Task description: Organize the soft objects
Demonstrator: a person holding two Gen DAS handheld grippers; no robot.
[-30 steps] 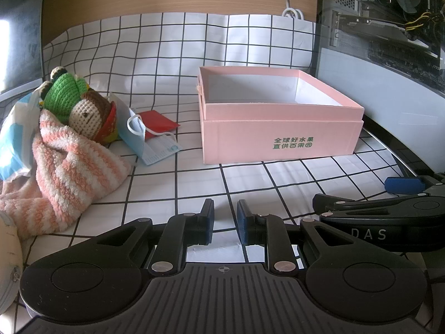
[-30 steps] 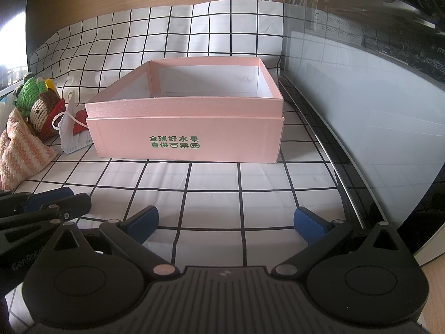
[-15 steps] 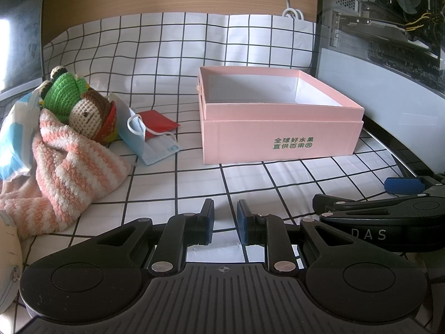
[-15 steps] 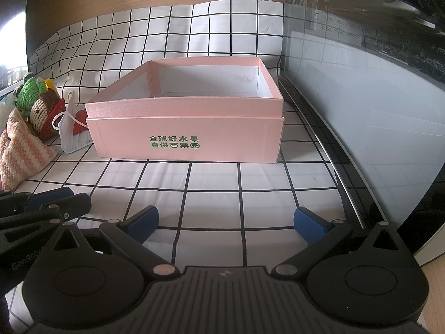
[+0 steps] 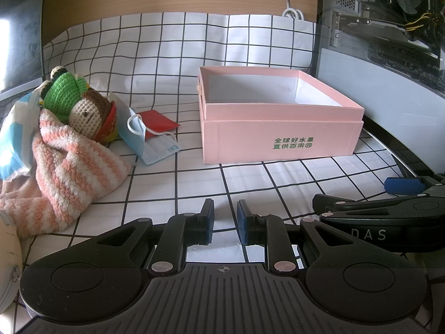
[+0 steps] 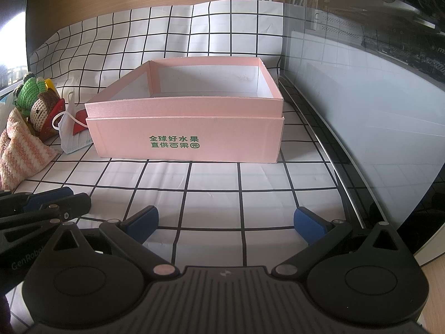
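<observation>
Nearest, the left gripper (image 5: 225, 222) is seen with its jaws narrowly parted and nothing between them; the right gripper (image 6: 225, 222) is spread wide, also empty. Neither has yet been brought to the pile. A first pick is best made on the towel (image 5: 66, 167) at the cloth's left edge, pinched on a raised fold. Behind it lie the toys (image 5: 80, 105) and mask (image 5: 147, 139). Farther, mid-cloth, the box (image 5: 278, 136) stands empty, printed 全球好水果 直供百果园. "DAS" and "GenRobo" can be read on the grippers.
</observation>
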